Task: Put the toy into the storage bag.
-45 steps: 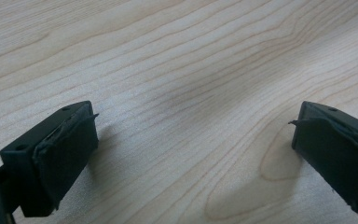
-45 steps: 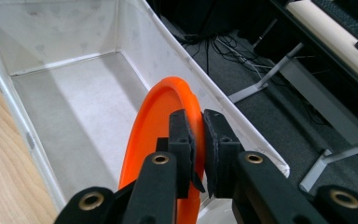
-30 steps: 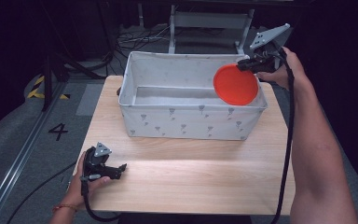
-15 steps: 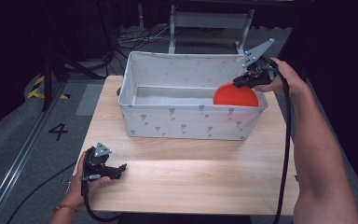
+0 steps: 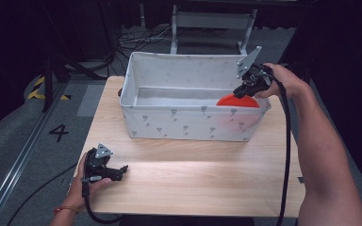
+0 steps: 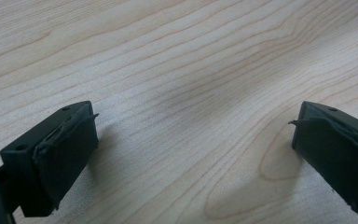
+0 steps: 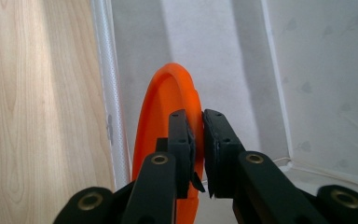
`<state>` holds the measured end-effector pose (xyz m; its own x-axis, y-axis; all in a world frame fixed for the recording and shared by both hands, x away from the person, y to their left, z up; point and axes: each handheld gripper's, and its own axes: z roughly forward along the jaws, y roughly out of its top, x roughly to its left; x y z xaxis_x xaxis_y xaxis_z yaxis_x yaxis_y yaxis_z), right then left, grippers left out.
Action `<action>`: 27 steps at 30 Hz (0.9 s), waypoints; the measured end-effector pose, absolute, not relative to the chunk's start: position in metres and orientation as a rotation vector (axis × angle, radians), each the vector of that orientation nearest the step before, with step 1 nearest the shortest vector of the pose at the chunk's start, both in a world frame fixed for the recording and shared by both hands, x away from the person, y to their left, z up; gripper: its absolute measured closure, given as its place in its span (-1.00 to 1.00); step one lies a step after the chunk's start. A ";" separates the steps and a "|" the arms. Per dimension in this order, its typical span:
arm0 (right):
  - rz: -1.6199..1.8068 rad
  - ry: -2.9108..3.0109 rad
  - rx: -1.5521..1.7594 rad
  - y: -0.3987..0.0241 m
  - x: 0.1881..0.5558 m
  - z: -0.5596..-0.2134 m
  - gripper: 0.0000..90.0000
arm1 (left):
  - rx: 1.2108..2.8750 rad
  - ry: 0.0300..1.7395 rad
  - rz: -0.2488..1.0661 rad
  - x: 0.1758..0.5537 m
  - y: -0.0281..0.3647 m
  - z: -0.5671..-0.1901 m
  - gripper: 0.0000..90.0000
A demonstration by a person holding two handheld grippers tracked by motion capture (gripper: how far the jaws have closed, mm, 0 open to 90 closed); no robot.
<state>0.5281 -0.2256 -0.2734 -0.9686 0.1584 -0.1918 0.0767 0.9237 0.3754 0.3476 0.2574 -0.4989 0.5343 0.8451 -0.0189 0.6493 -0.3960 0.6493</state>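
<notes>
The right gripper (image 5: pixel 243 89) has its jaws pinched on the rim of an orange plate (image 5: pixel 238 100), holding it on edge inside the white fabric box (image 5: pixel 193 123), against the box's right end wall and near its front right corner. The box sits toward the desk's (image 5: pixel 193 183) far edge. The left gripper (image 5: pixel 115 170) rests near the desk's front left corner, jaws spread wide over bare wood with nothing between them
</notes>
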 end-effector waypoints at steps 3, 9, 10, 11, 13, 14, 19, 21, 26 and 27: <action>0.497 2.890 0.170 -0.220 0.529 -0.278 0.82 | 2.169 1.206 0.420 0.348 0.257 -0.499 -0.99; 0.359 2.950 0.183 -0.213 0.533 -0.285 0.82 | 2.169 1.205 0.422 0.348 0.257 -0.499 -0.99; 0.319 2.958 0.193 -0.212 0.533 -0.286 0.82 | 2.168 1.206 0.420 0.348 0.257 -0.499 -0.99; 0.292 2.962 0.194 -0.211 0.534 -0.288 0.82 | 2.169 1.205 0.422 0.348 0.257 -0.499 -0.99; 0.267 2.971 0.201 -0.210 0.534 -0.289 0.81 | 2.169 1.205 0.422 0.348 0.257 -0.499 -0.99; 0.266 2.977 0.203 -0.210 0.534 -0.289 0.81 | 2.169 1.205 0.422 0.348 0.257 -0.499 -0.99; 0.240 2.983 0.214 -0.210 0.534 -0.290 0.81 | 2.169 1.205 0.421 0.348 0.257 -0.499 -0.99; 0.241 2.985 0.224 -0.212 0.534 -0.289 0.87 | 2.169 1.205 0.421 0.348 0.257 -0.499 -0.99; 0.259 2.972 0.234 -0.214 0.534 -0.285 0.82 | 2.169 1.206 0.419 0.348 0.257 -0.499 -0.99; 0.261 2.969 0.234 -0.214 0.534 -0.285 0.80 | 2.169 1.205 0.421 0.348 0.257 -0.499 -0.99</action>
